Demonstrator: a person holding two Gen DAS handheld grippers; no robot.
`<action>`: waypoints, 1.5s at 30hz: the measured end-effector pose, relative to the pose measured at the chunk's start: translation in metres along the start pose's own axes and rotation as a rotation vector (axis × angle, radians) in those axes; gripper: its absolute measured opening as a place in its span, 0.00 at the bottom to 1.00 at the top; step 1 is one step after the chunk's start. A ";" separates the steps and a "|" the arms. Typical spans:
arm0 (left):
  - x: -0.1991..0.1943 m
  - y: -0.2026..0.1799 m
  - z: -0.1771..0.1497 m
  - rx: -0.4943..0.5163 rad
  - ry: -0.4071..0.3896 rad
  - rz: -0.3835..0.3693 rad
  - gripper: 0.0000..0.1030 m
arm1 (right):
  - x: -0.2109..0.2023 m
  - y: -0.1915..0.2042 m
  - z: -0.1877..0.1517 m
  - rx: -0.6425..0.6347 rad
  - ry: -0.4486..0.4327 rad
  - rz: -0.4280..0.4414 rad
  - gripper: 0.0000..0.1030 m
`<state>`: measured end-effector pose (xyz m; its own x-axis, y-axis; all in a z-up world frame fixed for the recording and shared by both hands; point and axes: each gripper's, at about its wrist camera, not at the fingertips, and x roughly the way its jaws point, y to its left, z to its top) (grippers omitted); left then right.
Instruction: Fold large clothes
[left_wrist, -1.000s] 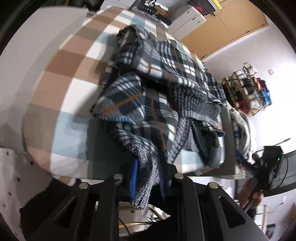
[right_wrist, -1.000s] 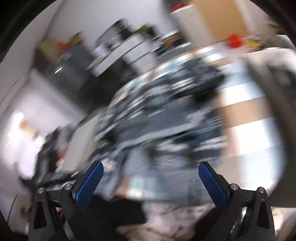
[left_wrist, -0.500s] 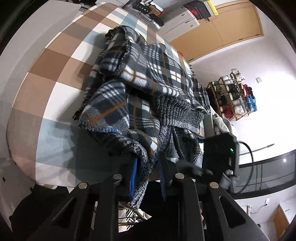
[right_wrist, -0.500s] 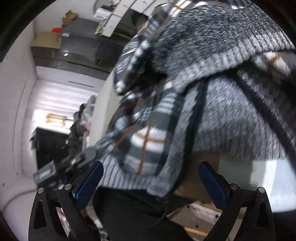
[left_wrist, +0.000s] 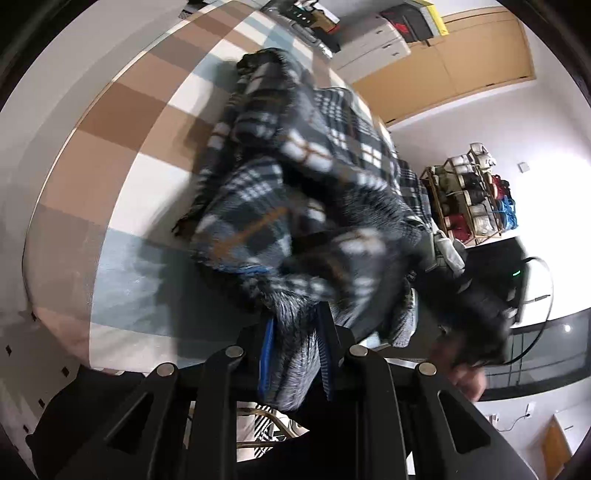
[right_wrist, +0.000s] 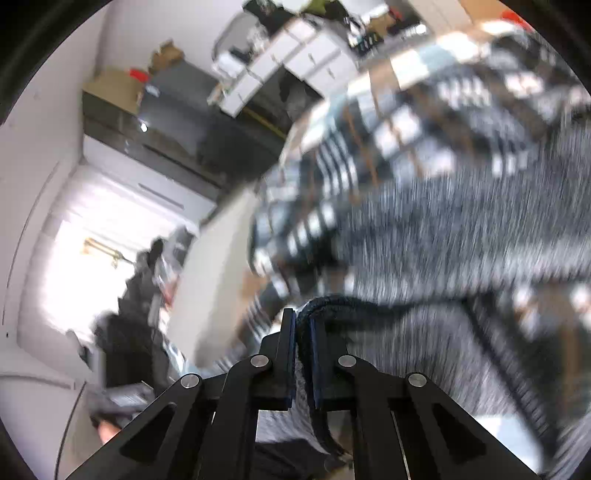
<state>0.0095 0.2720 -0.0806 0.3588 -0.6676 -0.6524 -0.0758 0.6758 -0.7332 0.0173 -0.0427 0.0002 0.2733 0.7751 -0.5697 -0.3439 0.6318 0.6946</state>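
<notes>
We are finding the garment lying crumpled on the checked table, with no fold made; the left tongs are clamping its knit hem; the right tongs, having just closed, are gripping a dark edge; all folding is remaining.

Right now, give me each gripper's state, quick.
Left gripper: shut on the plaid garment.
Right gripper: jaws just closed, shut on the garment's dark edge.
</notes>
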 end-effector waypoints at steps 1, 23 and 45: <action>0.002 0.002 -0.001 -0.009 0.007 0.003 0.15 | -0.001 0.002 0.008 0.000 -0.008 -0.007 0.07; 0.013 -0.028 -0.041 0.132 0.029 0.244 0.15 | -0.021 -0.049 -0.018 -0.083 0.251 -0.333 0.10; 0.130 -0.134 -0.047 0.320 0.224 0.143 0.15 | -0.154 -0.129 -0.044 0.114 0.043 -0.289 0.96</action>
<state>0.0221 0.0795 -0.0759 0.1520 -0.5873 -0.7949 0.1959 0.8062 -0.5582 -0.0199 -0.2437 -0.0217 0.3059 0.5639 -0.7671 -0.1535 0.8244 0.5448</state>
